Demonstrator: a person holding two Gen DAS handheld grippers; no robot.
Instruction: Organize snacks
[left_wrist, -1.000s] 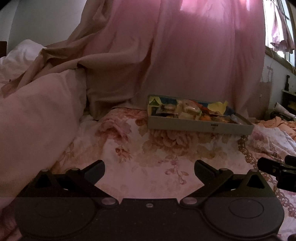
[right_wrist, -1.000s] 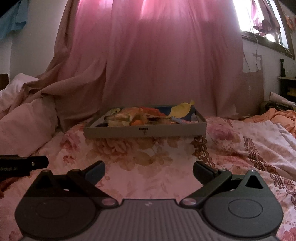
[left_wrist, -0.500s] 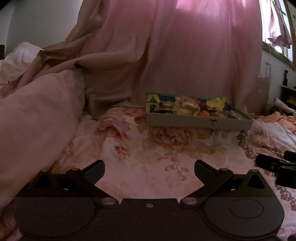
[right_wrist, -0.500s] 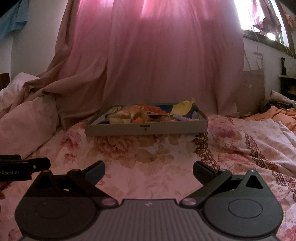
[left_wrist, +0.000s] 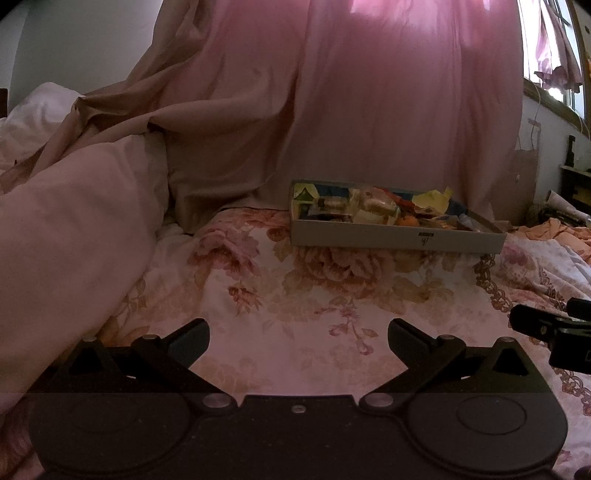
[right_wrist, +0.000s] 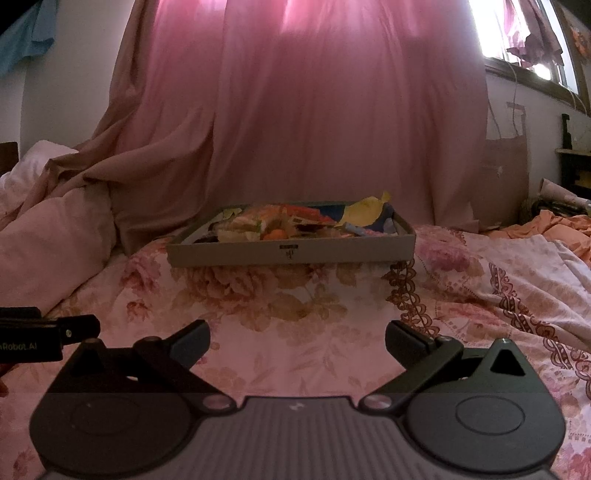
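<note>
Both claws spread wide over the floral bed (right_wrist: 295, 332)
Left claw (left_wrist: 298, 341) and right claw (right_wrist: 297, 341) hold nothing; snack box (right_wrist: 291, 254) (wrappers heaped inside) sits mid-frame

A tray (right_wrist: 288, 254) of snacks (right_wrist: 273, 221) lay on the bed (right_wrist: 295, 306), before the curtain (right_wrist: 332, 110). A duvet (right_wrist: 48, 240) lay heaped at the bed's left edge.

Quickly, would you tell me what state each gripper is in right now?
Left gripper: open, holding nothing.
Right gripper: open, holding nothing.
</note>
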